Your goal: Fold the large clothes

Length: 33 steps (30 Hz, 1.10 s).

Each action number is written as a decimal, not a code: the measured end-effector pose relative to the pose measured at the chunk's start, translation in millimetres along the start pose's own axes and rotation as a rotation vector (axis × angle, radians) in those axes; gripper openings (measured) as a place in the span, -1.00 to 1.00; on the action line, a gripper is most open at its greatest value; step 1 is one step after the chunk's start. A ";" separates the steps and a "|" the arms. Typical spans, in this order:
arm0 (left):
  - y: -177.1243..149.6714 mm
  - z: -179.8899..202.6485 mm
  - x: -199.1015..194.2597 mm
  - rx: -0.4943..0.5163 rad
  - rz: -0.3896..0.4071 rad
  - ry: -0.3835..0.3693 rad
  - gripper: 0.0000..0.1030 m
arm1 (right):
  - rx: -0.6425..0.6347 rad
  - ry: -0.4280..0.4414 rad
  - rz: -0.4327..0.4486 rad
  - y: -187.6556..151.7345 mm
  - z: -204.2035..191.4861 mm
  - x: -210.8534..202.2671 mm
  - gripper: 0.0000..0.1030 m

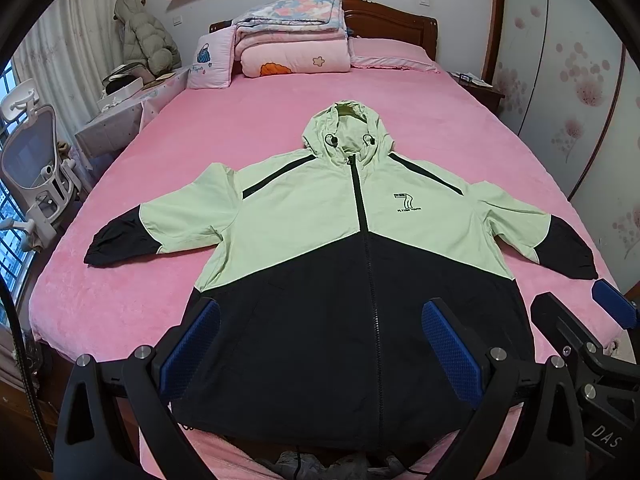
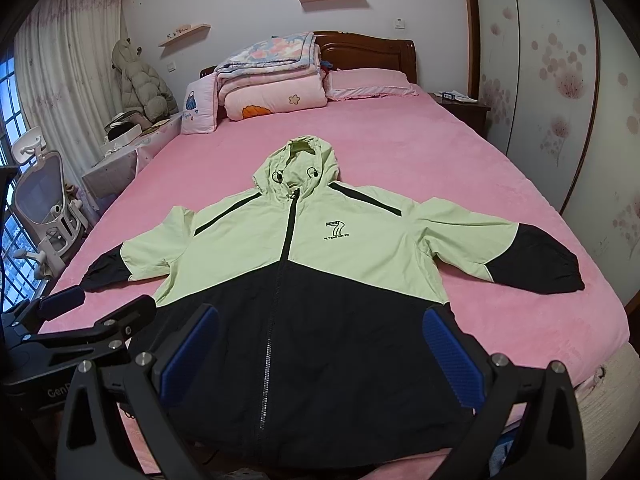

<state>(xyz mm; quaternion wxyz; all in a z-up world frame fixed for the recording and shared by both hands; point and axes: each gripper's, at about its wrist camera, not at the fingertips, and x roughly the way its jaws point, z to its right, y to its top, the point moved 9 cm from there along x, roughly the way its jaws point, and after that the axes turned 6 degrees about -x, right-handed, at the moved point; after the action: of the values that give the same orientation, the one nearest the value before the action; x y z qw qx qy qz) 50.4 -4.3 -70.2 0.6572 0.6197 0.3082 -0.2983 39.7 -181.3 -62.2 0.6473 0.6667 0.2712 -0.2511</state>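
On the pink bed [image 1: 280, 120] lay a hooded jacket [image 1: 320, 220], spread flat and face up with the zip closed, pale green above and black below. Its long axis ran straight away from the two tools: hem at the near edge of the mattress, hood [image 1: 340, 132] pointing toward the headboard [image 1: 400, 16]. The sleeves stretched out to either side, the left sleeve [image 1: 124, 236] ending in a black cuff well out from the body, and the right sleeve [image 2: 532, 260] likewise.

The left gripper [image 1: 320, 340] hung above the hem on the left half of the black panel, fingers spread wide with nothing between them. The right gripper [image 2: 320, 340] sat just beside it over the right half, also spread wide and empty (each showed up at the edge of the other's view, so they were close together). Neither appeared to touch the cloth.

By my reading no fold had begun. Each sleeve lay on its own tool's side, about equally far off, so either could plausibly be taken first.
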 end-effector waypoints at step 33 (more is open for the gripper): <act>-1.0 2.5 1.6 0.018 -0.011 0.009 0.94 | 0.007 0.004 -0.001 -4.4 -5.3 -2.4 0.99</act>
<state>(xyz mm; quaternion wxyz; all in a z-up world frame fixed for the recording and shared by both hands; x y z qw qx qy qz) 50.7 -6.8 -72.0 0.6485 0.6254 0.3119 -0.3017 34.9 -176.0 -63.6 0.6442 0.6692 0.2720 -0.2513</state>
